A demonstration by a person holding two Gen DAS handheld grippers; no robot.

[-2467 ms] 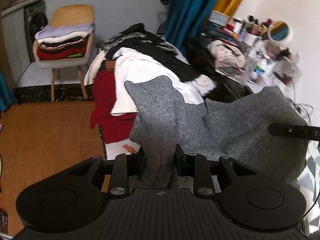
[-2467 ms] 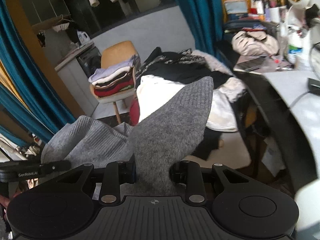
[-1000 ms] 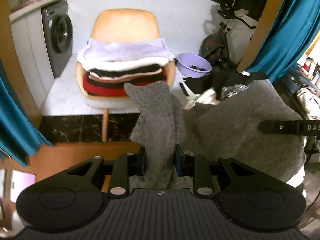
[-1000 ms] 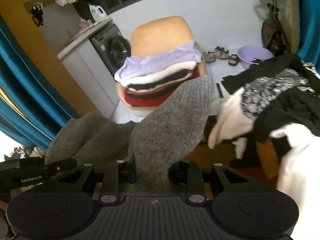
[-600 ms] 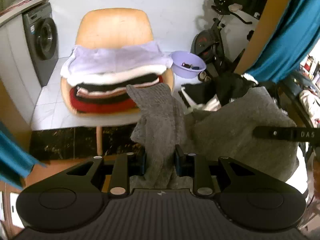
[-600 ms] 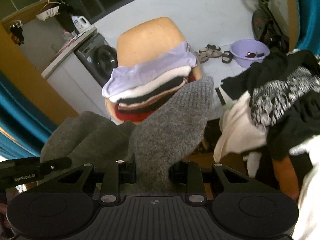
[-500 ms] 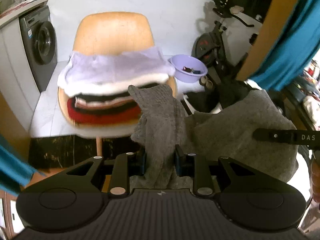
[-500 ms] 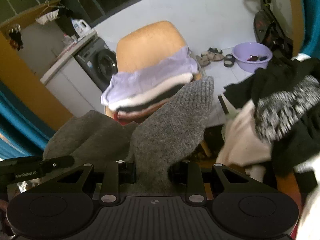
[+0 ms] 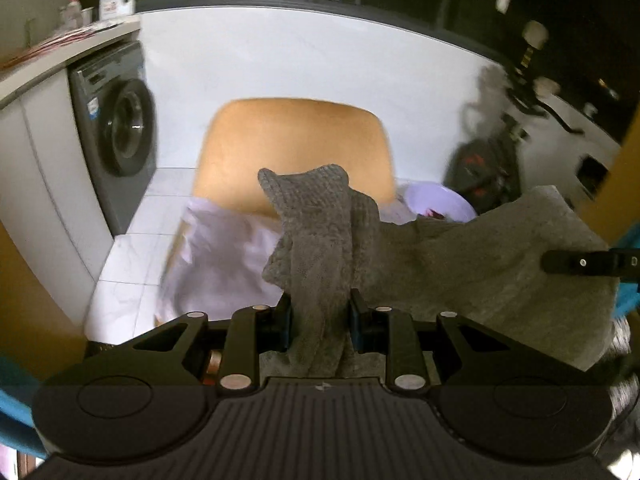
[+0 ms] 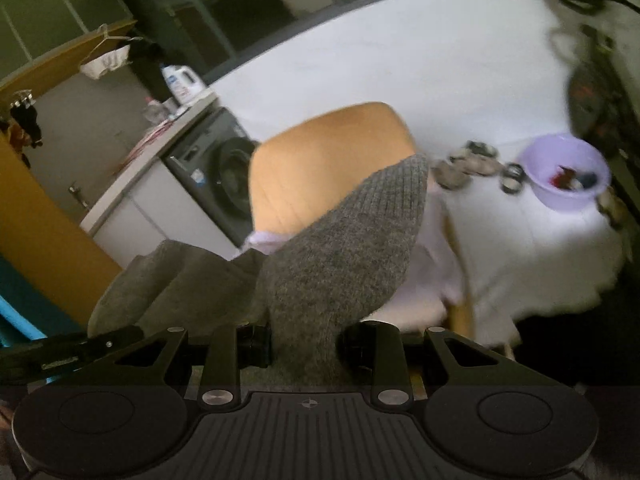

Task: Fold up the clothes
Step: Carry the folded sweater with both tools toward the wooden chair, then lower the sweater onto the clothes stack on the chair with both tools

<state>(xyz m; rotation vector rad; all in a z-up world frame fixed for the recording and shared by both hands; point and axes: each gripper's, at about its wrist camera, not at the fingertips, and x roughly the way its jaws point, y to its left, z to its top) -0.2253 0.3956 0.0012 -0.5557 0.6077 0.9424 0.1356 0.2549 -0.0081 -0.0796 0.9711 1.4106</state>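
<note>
A folded grey knit sweater (image 9: 460, 264) hangs between both grippers. My left gripper (image 9: 320, 316) is shut on one bunched end of it. My right gripper (image 10: 306, 340) is shut on the other end (image 10: 344, 248). The sweater is held just above the wooden chair (image 9: 292, 140), over the lilac garment (image 9: 224, 260) that tops the stack of folded clothes there. In the right wrist view the chair back (image 10: 320, 160) and a strip of the lilac garment (image 10: 434, 252) show behind the sweater. The rest of the stack is hidden.
A washing machine (image 9: 116, 136) under a counter stands left of the chair. A lilac basin (image 10: 564, 172) and sandals (image 10: 468, 164) lie on the white tiled floor to the right. An exercise bike (image 9: 492, 172) stands at the back right. Teal curtain edges (image 10: 24, 316) frame the sides.
Both grippers have carried the sweater forward to the chair. The chair and stack now sit close beneath the sweater. The pile of unfolded clothes has left both views.
</note>
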